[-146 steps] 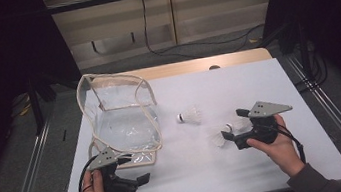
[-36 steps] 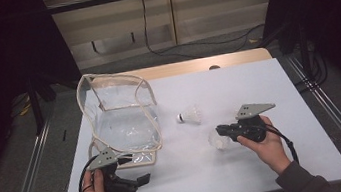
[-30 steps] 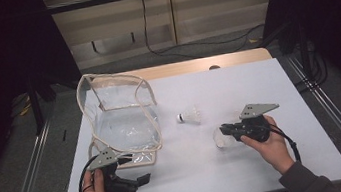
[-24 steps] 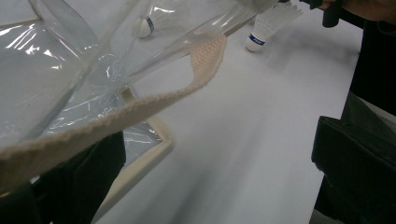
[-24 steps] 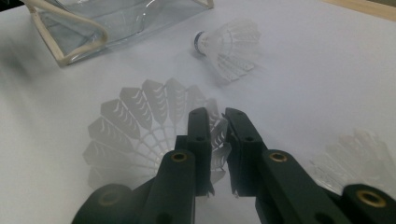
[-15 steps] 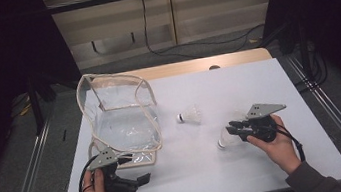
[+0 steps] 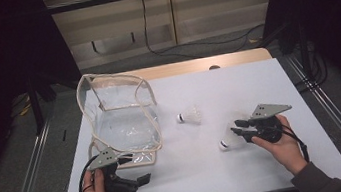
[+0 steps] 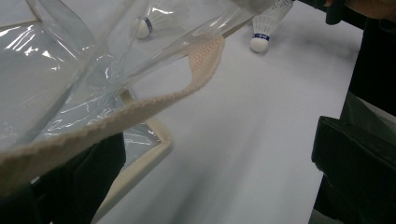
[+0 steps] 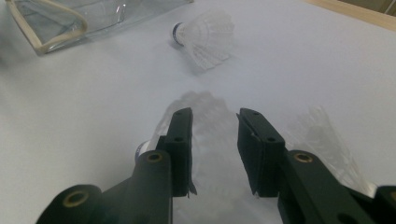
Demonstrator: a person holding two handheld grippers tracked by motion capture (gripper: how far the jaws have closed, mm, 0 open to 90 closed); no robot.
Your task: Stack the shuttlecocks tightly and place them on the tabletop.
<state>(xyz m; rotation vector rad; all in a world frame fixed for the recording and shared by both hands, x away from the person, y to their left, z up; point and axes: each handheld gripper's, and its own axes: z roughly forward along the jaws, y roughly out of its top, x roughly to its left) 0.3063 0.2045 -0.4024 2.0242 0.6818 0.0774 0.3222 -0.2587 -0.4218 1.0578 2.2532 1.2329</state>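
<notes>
A white shuttlecock (image 7: 227, 140) lies on the white table (image 7: 257, 83), cork pointing left. My right gripper (image 7: 234, 131) is at its feather end, and its jaws have just been opening. In the right gripper view the blurred shuttlecock (image 9: 205, 107) sits between and under the parted jaws of that gripper (image 9: 215, 116), with the pads off it. A second shuttlecock (image 7: 190, 116) (image 9: 205, 37) lies farther back. The clear plastic bag (image 7: 121, 118) with beige trim stands at the left. My left gripper (image 7: 145, 179) rests near the front edge, open, and the bag's strap (image 8: 154, 100) crosses in front of its left jaw.
The table's front edge runs just below both hands. Dark floor, metal rails and cables surround the table. Bare tabletop lies between the two grippers and at the back right.
The right gripper went from shut on the near shuttlecock to parted jaws. It drew slightly right and toward the front, and the shuttlecock now lies on the table. The left gripper kept still.
</notes>
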